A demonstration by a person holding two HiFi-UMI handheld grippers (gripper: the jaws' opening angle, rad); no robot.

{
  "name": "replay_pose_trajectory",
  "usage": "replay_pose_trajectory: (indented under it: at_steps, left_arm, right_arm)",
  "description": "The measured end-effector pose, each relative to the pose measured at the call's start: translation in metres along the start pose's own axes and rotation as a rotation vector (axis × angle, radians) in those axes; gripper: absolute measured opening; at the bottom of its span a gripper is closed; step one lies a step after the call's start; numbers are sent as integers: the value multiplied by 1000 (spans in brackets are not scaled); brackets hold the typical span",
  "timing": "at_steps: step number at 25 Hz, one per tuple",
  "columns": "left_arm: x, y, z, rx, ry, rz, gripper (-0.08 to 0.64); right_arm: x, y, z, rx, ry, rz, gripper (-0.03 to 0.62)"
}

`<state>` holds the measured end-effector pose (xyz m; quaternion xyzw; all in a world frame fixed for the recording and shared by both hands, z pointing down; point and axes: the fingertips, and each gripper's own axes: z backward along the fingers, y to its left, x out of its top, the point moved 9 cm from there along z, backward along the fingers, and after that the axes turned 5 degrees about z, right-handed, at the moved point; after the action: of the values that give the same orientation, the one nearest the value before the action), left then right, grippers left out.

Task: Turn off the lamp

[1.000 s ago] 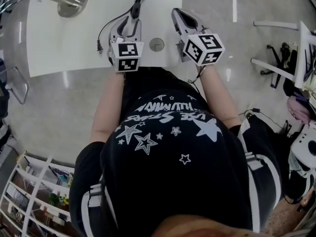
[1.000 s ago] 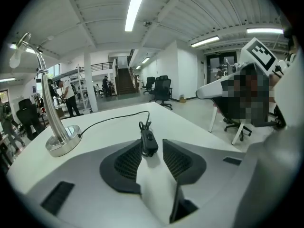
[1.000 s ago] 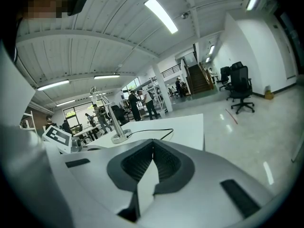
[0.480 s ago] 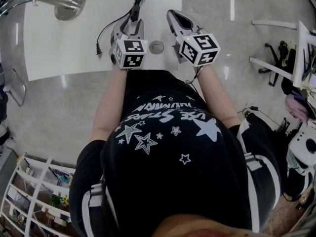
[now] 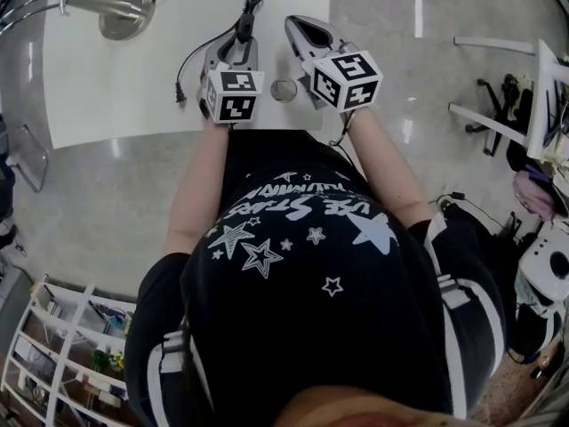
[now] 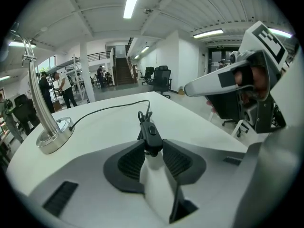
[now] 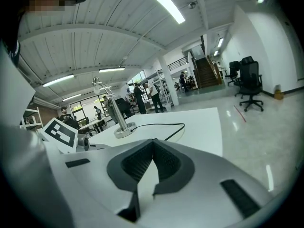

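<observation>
The lamp (image 5: 125, 8) stands at the upper left of the head view on the white desk (image 5: 107, 96). Its round metal base rests flat and its arm reaches out past the left edge. A black cord (image 6: 108, 108) runs from the base across the desk to the inline switch (image 6: 151, 135), which lies near the top centre of the head view.

The left gripper (image 6: 152, 147) points at that switch. In the left gripper view its fingers (image 6: 132, 160) have just been closing a little and hold the switch by its two sides, with the near end of the switch sitting between the ribbed pads. The cord bunches in a small loop just beyond the switch.

The right gripper (image 7: 153, 140) is just to the right of the left one in the head view, above the desk's near edge, angled toward the upper left. Its fingers (image 7: 138, 163) are pressed tip to tip with nothing between them.

A round grey grommet (image 5: 284, 89) is set into the desk between the two grippers. A plug (image 5: 180, 92) at the end of a cord lies on the desk to the left of the left gripper.
</observation>
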<state>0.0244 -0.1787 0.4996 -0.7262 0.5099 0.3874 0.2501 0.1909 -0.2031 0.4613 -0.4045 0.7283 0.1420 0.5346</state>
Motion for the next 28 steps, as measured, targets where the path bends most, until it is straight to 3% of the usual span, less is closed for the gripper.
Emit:
replay_pose_trajectory:
  at_steps: [16,28]
  left_arm:
    - [1,4,0,-50,27,71,129]
    - [3,6,1,-70,34,92,129]
  right_arm:
    - [-4,13,-71,285,244,104,6]
    - [-1,18,-86,334,386,114,6]
